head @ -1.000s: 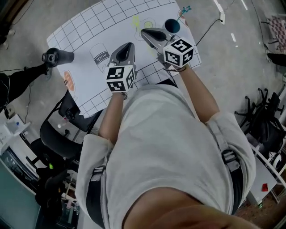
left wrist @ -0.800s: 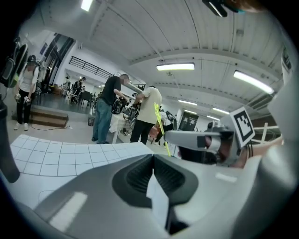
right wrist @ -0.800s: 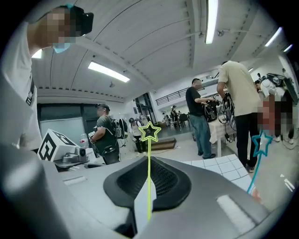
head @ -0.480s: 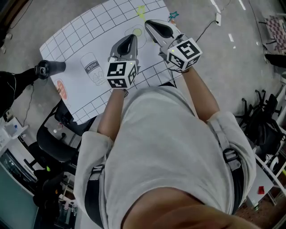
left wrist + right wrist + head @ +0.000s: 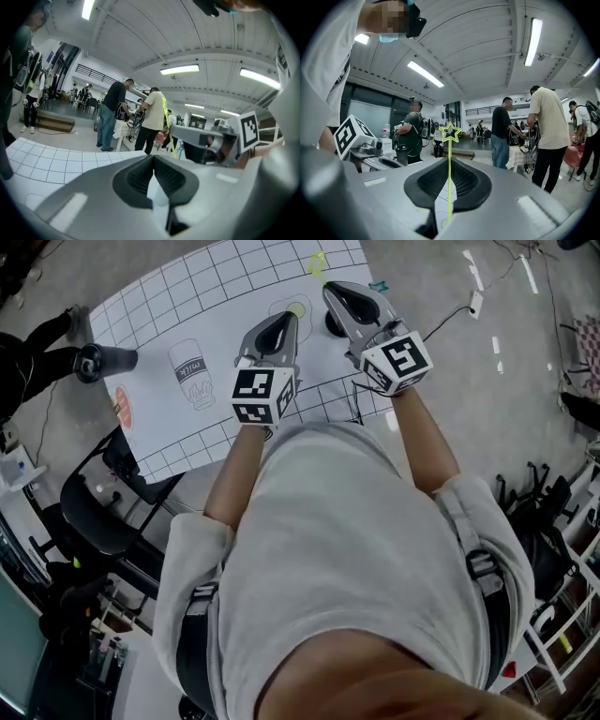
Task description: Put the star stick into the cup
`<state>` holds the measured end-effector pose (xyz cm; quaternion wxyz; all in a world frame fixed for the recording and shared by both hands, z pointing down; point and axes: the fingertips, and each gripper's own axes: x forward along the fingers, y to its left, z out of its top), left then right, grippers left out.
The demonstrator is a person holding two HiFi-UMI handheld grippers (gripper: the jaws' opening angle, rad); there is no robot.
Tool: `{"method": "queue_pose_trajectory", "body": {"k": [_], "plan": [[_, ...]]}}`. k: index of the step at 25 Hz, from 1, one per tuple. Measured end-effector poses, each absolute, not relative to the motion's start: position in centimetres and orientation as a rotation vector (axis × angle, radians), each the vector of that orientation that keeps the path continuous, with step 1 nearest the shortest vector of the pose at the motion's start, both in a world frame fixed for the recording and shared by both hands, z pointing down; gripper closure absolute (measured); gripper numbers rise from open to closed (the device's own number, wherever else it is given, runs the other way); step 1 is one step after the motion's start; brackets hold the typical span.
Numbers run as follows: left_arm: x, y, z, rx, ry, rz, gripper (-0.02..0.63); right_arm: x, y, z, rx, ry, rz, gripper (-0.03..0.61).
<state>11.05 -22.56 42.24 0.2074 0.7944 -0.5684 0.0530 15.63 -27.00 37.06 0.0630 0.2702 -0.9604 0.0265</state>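
Your left gripper (image 5: 153, 158) is clenched on nothing, its jaws pressed together out over the white gridded table sheet (image 5: 169, 296). I read it as a spare hand, parked close enough to steady the cup if needed.

Just to its right, between the two grippers, stands the dark round cup (image 5: 334, 326). It sits beside the right gripper's body and lower than it, back from that gripper's tips.

Your right gripper (image 5: 449, 161) is grasping the thin yellow-green star stick (image 5: 450, 133). The shaft runs lengthwise between the pads, and the outlined star stands just beyond the tips, pointing away from you. Held this way the stick stays straight and easy to aim. The cup's mouth, though, lies behind and to the left of the star, so you would probably have to draw back and tip the stick toward the rim.
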Motion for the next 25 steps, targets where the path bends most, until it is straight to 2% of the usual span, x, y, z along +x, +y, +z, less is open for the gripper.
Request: {"method": "queue_pose_trajectory", "body": {"k": [25], "plan": [[15.6,-20.9,46.5,2.13,-1.536,0.34,0.611,20.4,-24.8,45.2,0.887,-2.704,0.015,0.564]]}}
